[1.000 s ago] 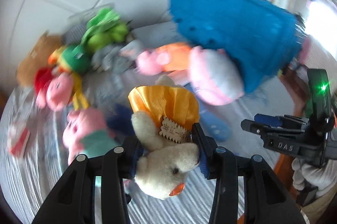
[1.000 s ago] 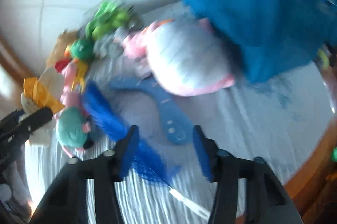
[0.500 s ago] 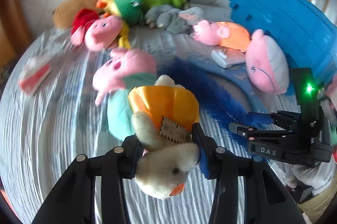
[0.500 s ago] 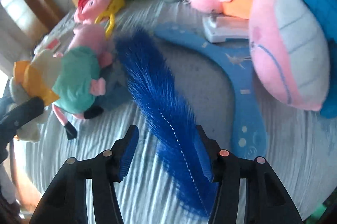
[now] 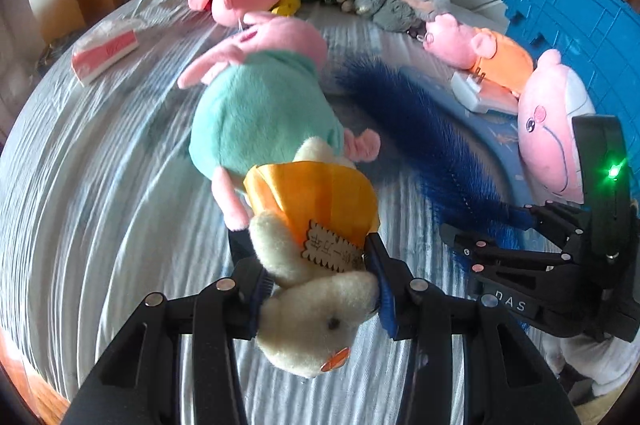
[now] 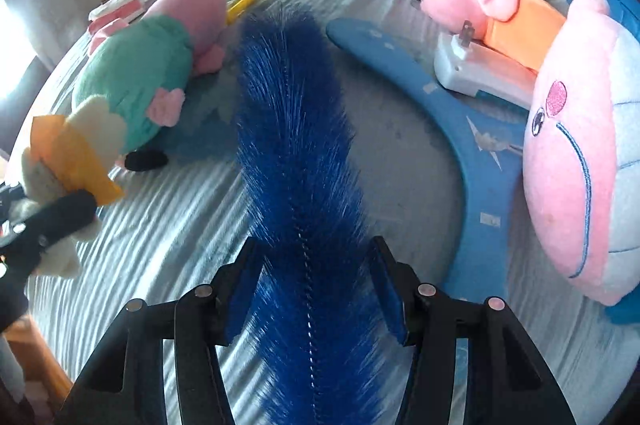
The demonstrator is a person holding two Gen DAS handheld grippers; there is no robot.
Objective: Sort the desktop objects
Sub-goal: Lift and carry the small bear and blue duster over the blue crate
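Here, left claw point(image 5: 316, 273) tight around cream bear point(image 5: 312, 321); right claw point(image 6: 310, 285), lately widening, loosely astride blue brush point(image 6: 296, 129).

"DAS" in white caps on the black body of the right gripper point(image 5: 460, 239), seen from left wrist cam. Wooden tag point(image 5: 333, 252) w/ zigzag edge on the cream plush bear point(image 5: 316, 321) carries dark Chinese chars (maybe four, too small/tilted to read for sure). Pink-and-white pack point(image 5: 105, 51) at far left has red print, blurred, illegible. Nothing else readable.
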